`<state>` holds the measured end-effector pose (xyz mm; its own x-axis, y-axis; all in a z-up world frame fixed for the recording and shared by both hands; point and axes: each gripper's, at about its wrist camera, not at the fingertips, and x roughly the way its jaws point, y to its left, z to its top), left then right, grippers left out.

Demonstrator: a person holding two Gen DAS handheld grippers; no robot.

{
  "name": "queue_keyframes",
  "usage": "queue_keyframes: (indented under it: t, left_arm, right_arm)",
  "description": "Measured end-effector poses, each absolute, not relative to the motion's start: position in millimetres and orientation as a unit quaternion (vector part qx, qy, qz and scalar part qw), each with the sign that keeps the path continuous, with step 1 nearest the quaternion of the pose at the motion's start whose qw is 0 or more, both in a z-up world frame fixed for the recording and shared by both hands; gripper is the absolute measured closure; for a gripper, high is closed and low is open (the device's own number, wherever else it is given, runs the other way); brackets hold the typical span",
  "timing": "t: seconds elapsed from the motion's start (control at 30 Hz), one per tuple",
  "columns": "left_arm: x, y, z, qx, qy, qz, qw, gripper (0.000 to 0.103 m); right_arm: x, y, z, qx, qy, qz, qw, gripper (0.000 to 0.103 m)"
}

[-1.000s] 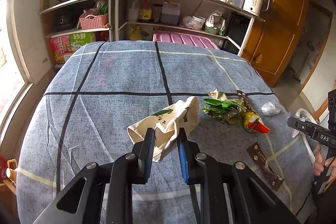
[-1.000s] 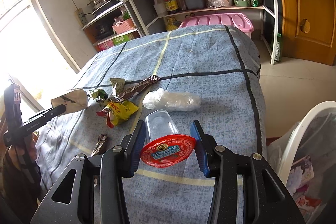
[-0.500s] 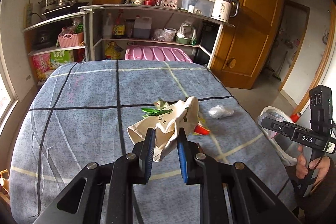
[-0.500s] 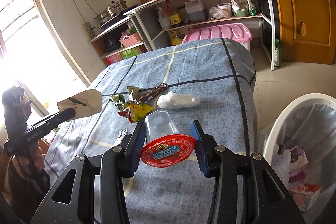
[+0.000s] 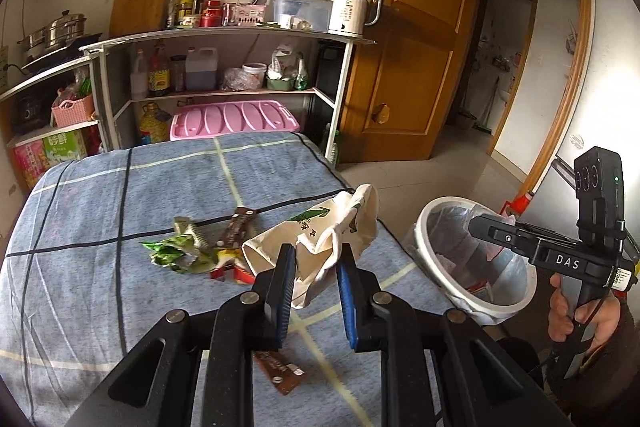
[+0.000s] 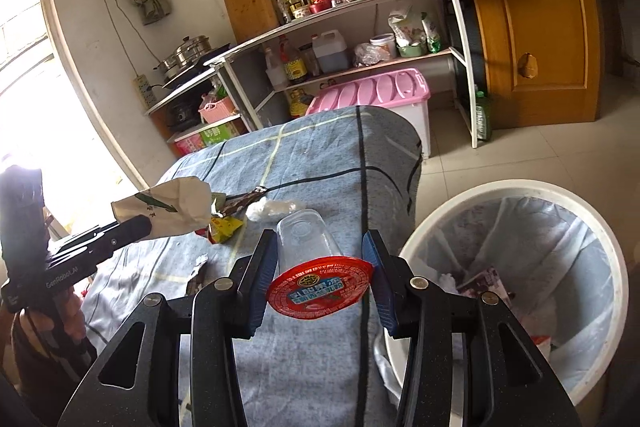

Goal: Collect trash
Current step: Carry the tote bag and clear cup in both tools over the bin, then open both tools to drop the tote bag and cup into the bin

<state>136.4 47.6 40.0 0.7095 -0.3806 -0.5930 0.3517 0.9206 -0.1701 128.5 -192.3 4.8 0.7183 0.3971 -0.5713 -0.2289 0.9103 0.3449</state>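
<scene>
The right gripper (image 6: 320, 279) has its fingers clamped on a clear plastic cup (image 6: 310, 241) with a red foil lid, close beside the white trash bin (image 6: 516, 195). The left gripper (image 5: 316, 283) pinches a crumpled paper bag (image 5: 320, 227) above the tabletop (image 5: 80, 227). Both pieces are on their way to the bin, not yet dropped. Farther out, a brown wrapper (image 5: 280, 373), green wrappers (image 5: 180, 253) and a wad of clear plastic (image 6: 276, 207) are left to collect.

Left hand-held gripper (image 5: 316, 277) jaws nearly closed, clamping; right hand-held gripper (image 6: 320, 277) half-open, gripping; both pitched downward.
</scene>
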Motion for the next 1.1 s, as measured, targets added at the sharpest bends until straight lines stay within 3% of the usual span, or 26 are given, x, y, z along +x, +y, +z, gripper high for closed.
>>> queue_keyframes:
  t: [0.63,1.1]
  left_arm:
    - [149.4,-108.6,20.9,-0.001,0.353,-0.323,0.878,0.082]
    - [160.9,-164.0,-13.1,0.020,0.400,-0.331,0.855,0.082]
  right_arm:
    - [113.5,-292.0,-13.6,0.125,0.355,0.051,0.925,0.058]
    - [123.5,-320.0,-50.9,0.082,0.409,-0.002,0.909,0.057]
